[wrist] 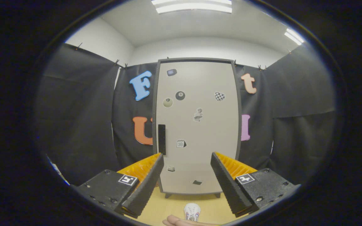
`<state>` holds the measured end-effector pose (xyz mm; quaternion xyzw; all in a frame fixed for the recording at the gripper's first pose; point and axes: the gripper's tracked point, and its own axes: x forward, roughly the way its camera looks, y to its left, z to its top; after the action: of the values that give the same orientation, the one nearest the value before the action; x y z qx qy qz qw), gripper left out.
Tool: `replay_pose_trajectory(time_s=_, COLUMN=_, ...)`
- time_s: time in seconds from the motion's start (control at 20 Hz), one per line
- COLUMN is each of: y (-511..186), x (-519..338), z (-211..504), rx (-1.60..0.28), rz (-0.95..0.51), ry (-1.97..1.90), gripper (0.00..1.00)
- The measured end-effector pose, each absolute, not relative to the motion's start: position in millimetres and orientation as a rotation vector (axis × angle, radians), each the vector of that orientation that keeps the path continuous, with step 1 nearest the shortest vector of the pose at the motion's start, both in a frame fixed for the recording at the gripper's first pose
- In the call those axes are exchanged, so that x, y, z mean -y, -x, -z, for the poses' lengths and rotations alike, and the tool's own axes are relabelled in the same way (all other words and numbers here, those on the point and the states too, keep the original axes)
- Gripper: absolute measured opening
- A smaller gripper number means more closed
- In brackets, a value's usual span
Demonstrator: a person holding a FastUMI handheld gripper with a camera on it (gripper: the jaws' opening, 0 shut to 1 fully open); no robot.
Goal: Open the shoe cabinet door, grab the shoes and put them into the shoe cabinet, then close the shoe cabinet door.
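A tall pale shoe cabinet (200, 125) with a dark frame stands straight ahead against the black cloth wall, its door closed. A dark vertical handle (161, 139) sits on the door's left edge, and several small stickers dot the door. My gripper (187, 157) is open, well short of the cabinet, with nothing between its fingers; the left fingertip lines up just below the handle. Down on the wooden floor (168, 208), below and between the fingers, lies a white shoe (192, 212), toe toward the cabinet. Part of a person's hand (176, 221) shows just beside it.
Black cloth walls close in on the left, right and behind the cabinet. The cabinet stands on short feet with a small gap beneath. Ceiling lights (193, 7) glow overhead.
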<state>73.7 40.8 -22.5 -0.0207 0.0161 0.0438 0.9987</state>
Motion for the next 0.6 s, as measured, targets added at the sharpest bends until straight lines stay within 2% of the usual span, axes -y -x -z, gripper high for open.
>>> replay_pose_trajectory(time_s=0.4, y=-193.8, x=-78.5, z=41.8, rx=-0.035, rz=-0.096, ry=0.074, gripper=0.99)
replay_pose_trajectory(time_s=0.6, y=-247.7, x=-113.1, z=63.2, rx=-0.110, rz=-0.178, ry=0.023, gripper=0.99)
